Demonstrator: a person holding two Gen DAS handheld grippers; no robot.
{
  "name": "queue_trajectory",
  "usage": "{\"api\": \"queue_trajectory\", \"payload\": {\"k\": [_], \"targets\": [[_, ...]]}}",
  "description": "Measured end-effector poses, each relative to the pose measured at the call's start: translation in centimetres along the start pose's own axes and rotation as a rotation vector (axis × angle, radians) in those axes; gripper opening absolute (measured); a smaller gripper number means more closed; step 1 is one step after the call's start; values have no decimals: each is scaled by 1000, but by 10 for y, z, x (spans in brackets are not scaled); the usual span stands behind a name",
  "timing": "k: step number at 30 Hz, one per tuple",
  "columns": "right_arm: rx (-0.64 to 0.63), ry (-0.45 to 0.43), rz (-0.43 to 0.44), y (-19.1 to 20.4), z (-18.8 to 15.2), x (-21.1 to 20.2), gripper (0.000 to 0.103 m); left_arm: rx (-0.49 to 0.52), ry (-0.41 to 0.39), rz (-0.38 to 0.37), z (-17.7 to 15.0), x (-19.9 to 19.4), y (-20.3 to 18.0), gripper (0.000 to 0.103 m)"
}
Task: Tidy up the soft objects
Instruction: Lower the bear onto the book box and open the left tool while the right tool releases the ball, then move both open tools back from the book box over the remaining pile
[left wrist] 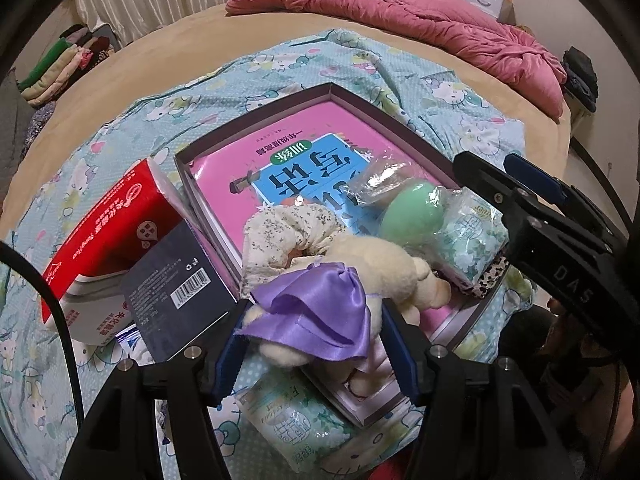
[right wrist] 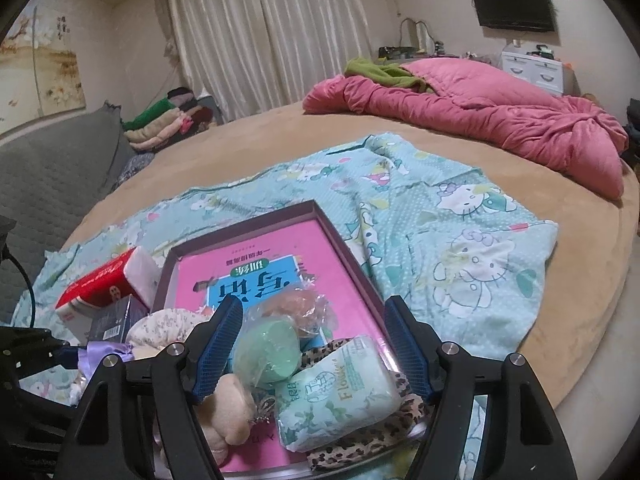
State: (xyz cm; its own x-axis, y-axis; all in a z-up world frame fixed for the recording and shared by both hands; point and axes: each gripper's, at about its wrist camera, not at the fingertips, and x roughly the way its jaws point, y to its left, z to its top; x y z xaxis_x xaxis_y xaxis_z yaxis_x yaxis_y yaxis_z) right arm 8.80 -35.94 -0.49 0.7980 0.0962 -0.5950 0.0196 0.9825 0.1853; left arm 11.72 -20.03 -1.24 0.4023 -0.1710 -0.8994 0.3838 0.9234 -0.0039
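Here, left gripper (left wrist: 314,344): its blue fingers (left wrist: 230,364) are standing spread at the bottom centre of the left view, flanking the plush toy without visibly pressing it.
Plush toy (left wrist: 384,268): the cream body is lying between and just above the fingertips, with its purple satin bow (left wrist: 320,320) filling the gap between them; it is resting over the near edge of the box.
Right gripper (right wrist: 314,340): its fingers are gaping wide at the lower centre of the right view, gripping nothing.
Green sponge (right wrist: 268,356): it is sitting in clear wrap between the right fingers, nearer the left one.
Tissue pack (right wrist: 340,396): it is lying just below the sponge, toward the right finger, on a leopard-print cloth (right wrist: 360,444).
Box (left wrist: 256,124): it is sitting mid-frame on the blue cartoon sheet (right wrist: 460,240), holding a pink book (left wrist: 280,152).
Red tissue package (left wrist: 108,232): it is leaning at the left of the box.
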Motion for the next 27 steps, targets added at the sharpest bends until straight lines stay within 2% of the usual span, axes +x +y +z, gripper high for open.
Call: {"api": "queue_trajectory", "payload": {"k": [11, 17, 22, 27], "targets": [[17, -31, -21, -1, 1, -16, 75, -28, -46, -12, 0, -16, 7, 71], [30, -37, -26, -1, 3, -23, 75, -52, -75, -17, -4, -28, 16, 72], [35, -53, 4, 8, 9, -38, 75, -81, -117, -18, -10, -50, 33, 75], [6, -49, 60, 33, 14, -53, 76, -129, -151, 15, -19, -70, 62, 76]]}}
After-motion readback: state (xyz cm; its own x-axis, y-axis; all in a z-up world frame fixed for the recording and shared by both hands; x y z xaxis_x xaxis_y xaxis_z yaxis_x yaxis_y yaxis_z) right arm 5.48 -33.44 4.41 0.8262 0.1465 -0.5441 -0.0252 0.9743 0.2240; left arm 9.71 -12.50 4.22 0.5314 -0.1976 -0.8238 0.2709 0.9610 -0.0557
